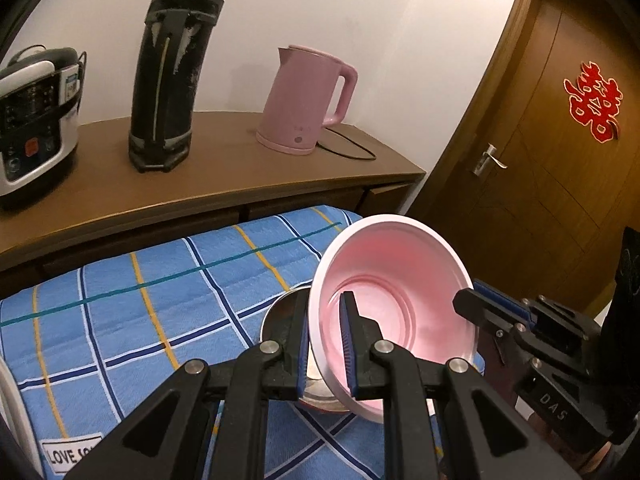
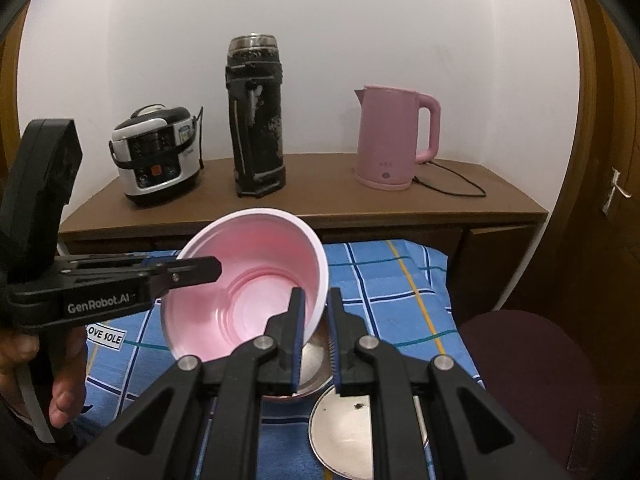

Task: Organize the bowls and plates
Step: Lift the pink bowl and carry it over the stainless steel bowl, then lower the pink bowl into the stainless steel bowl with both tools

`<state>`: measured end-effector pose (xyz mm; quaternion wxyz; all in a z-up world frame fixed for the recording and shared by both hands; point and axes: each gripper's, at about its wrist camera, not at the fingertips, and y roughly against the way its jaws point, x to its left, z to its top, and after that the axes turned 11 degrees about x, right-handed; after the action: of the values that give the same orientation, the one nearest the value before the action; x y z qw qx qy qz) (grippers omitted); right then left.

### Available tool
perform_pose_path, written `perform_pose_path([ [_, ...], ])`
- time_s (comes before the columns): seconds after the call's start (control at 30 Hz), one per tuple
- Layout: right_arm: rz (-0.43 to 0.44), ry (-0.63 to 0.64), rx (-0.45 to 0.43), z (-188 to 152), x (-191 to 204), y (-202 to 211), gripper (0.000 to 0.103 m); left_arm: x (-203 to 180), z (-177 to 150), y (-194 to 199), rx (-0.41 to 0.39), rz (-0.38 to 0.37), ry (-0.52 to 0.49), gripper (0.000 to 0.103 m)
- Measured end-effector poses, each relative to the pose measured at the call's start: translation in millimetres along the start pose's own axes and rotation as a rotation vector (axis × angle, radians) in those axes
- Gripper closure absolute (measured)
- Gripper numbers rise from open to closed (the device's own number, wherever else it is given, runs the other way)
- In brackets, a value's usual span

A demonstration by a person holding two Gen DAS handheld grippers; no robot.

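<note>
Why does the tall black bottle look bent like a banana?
Left wrist view: the fisheye lens curves the black bottle near the picture's edge, and the door bows too. Right wrist view: the same bottle, nearer the middle, looks almost straight.

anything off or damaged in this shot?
The tall black flask on the sideboard has a badly worn, flaking casing with pale patches. The pink bowl is tilted steeply, but both grippers, left and right, are clamped on its rim above a metal bowl. Nothing spilled.
</note>
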<state>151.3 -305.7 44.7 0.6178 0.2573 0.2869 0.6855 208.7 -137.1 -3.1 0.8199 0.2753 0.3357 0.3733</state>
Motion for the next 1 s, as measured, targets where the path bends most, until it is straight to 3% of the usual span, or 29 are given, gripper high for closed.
perform_pose_path([
  [0.13, 0.000, -0.006, 0.001, -0.1, -2.1, -4.8, 0.092, 11.0, 0.0, -8.7, 0.026, -0.061, 0.022, 0.087],
  [0.4, -0.015, -0.025, 0.030, -3.5, -9.8, -21.7, 0.092, 12.2, -5.9, -27.2, 0.082, -0.082, 0.024, 0.087],
  [1.0, -0.007, -0.023, 0.087, -6.1, -12.7, -47.2, 0.091, 16.1, -10.6, -40.6, 0.140, -0.038, 0.023, 0.087],
])
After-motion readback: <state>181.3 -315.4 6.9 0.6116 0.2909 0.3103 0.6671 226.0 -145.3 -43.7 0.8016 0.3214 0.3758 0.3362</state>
